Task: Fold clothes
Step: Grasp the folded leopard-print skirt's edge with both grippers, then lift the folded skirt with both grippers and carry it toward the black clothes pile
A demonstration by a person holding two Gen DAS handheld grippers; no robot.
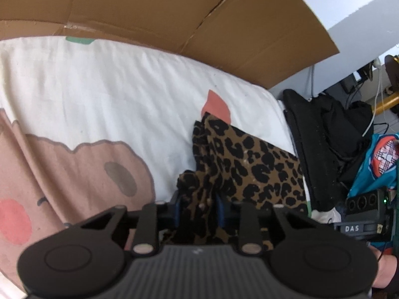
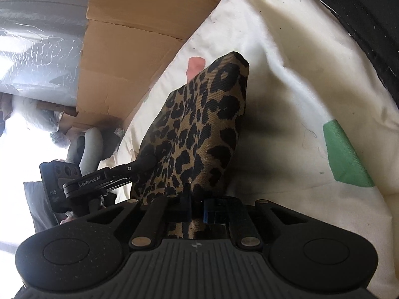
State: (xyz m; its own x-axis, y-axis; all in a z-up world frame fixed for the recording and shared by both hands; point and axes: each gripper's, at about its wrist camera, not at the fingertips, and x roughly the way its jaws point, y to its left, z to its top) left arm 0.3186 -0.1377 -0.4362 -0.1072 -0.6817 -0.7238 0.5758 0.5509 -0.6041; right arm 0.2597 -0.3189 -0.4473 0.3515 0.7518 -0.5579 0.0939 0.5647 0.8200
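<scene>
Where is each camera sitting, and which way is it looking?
Left wrist: sits on the left gripper, looking along its fingers across the bed at the leopard cloth it pinches; the right gripper shows at the right edge.
Right wrist: sits on the right gripper, also pinching the cloth; the left gripper shows at left.
Both see the cloth, bed and cardboard.

Woven leopard-print cloth [image 2: 199,129], matt cardboard [image 1: 174,12]

Left wrist camera looks along its fingers [image 1: 180,206], close over the bed [image 1: 99,94]; right wrist camera faces likewise; both share the leopard-print garment [image 1: 249,164], bed and cardboard [image 2: 119,57].
</scene>
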